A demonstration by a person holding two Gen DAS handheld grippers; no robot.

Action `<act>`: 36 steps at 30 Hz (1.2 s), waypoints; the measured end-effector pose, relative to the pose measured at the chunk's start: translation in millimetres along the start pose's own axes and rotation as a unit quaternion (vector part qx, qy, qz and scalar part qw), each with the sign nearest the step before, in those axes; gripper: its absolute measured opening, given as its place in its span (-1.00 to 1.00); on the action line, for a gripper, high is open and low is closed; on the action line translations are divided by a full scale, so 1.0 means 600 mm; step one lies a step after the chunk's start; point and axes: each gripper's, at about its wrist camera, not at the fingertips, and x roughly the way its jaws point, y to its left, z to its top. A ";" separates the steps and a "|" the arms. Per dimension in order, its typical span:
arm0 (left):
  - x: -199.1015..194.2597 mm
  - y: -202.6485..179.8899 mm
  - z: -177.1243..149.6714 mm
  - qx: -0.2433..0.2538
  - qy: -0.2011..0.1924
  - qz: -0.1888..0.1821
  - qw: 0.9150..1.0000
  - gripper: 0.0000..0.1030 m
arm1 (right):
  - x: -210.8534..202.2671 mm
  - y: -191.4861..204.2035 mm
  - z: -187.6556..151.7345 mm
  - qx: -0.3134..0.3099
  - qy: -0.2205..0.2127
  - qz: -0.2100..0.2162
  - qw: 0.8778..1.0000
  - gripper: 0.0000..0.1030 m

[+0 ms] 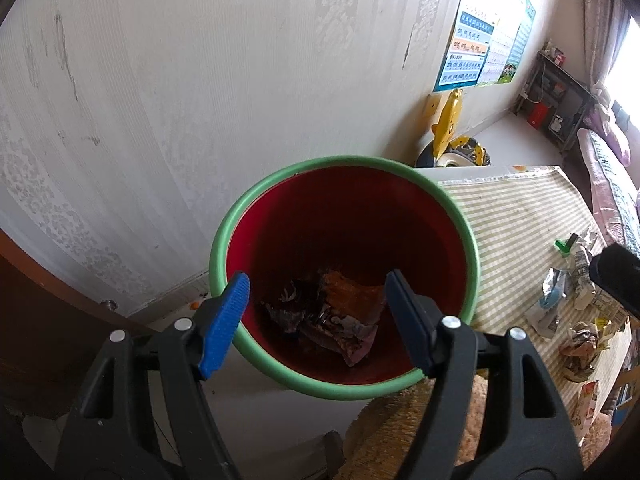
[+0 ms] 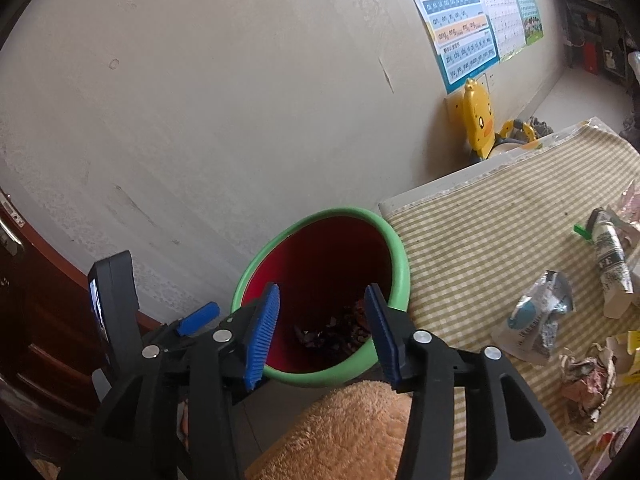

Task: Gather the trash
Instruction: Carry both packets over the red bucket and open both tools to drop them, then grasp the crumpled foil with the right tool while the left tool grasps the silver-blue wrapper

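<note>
Nearest, left gripper (image 1: 318, 316) and right gripper (image 2: 322, 330), jaws parted, nothing between them, poised over red bin (image 1: 344, 276) with green rim. Inside, crumpled wrappers (image 1: 332, 314). Beyond, more trash (image 2: 536, 320) on striped cloth (image 2: 480, 240); farther, yellow duck toy (image 2: 480, 124) by wall.

Striped green-and-cream tablecloth (image 2: 500, 232) over a table, strewn with crumpled wrappers (image 2: 536, 320) and paper scraps (image 2: 584, 384).
</note>
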 end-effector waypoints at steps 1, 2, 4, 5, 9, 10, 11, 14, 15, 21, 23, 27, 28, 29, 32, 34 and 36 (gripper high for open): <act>-0.003 -0.002 0.000 0.002 -0.002 0.000 1.000 0.32 | -0.007 -0.002 -0.002 0.000 -0.003 -0.001 1.000 -0.11; -0.007 -0.006 0.001 0.004 -0.004 -0.001 1.000 0.32 | -0.015 -0.005 -0.004 0.001 -0.006 -0.002 1.000 -0.10; -0.018 -0.018 0.001 0.011 -0.010 -0.002 1.000 0.32 | -0.029 -0.013 -0.009 0.005 -0.011 -0.005 1.000 -0.07; -0.022 -0.023 0.002 0.013 -0.011 -0.003 1.000 0.32 | -0.035 -0.016 -0.012 0.007 -0.013 -0.007 1.000 -0.06; -0.041 -0.054 -0.004 0.027 -0.016 -0.018 0.999 0.32 | -0.064 -0.043 -0.035 0.022 -0.012 -0.024 0.999 0.02; -0.043 -0.060 -0.006 0.030 -0.016 -0.021 0.999 0.32 | -0.070 -0.051 -0.043 0.025 -0.009 -0.029 0.999 0.04; -0.045 -0.068 -0.008 0.034 -0.015 -0.025 0.999 0.32 | -0.076 -0.057 -0.051 0.028 -0.007 -0.034 0.999 0.04; -0.053 -0.101 -0.017 0.054 -0.012 -0.037 0.998 0.32 | -0.104 -0.095 -0.081 0.039 -0.002 -0.065 0.997 0.04; -0.055 -0.109 -0.019 0.059 -0.012 -0.040 0.997 0.32 | -0.113 -0.109 -0.089 0.046 -0.005 -0.076 0.996 0.04; -0.064 -0.166 -0.035 0.089 -0.006 -0.061 0.994 0.32 | -0.181 -0.222 -0.118 0.120 -0.022 -0.144 0.982 0.28; -0.064 -0.185 -0.041 0.099 -0.001 -0.064 0.993 0.32 | -0.189 -0.248 -0.117 0.129 -0.023 -0.156 0.979 0.28; -0.069 -0.207 -0.051 0.116 0.001 -0.067 0.991 0.32 | -0.163 -0.273 -0.114 0.123 0.008 -0.161 0.979 0.29; -0.072 -0.212 -0.052 0.120 0.000 -0.067 0.991 0.32 | -0.151 -0.274 -0.112 0.118 0.013 -0.161 0.980 0.29; -0.073 -0.213 -0.053 0.123 -0.001 -0.066 0.990 0.32 | -0.139 -0.276 -0.113 0.112 0.019 -0.162 0.980 0.29; -0.078 -0.219 -0.053 0.128 -0.003 -0.062 0.990 0.32 | -0.096 -0.282 -0.119 0.097 0.041 -0.169 0.980 0.29; -0.080 -0.222 -0.054 0.130 -0.005 -0.059 0.990 0.32 | -0.074 -0.294 -0.125 0.106 0.053 -0.168 0.979 0.29; -0.078 -0.226 -0.055 0.134 -0.003 -0.057 0.989 0.32 | -0.070 -0.299 -0.126 0.105 0.050 -0.181 0.977 0.06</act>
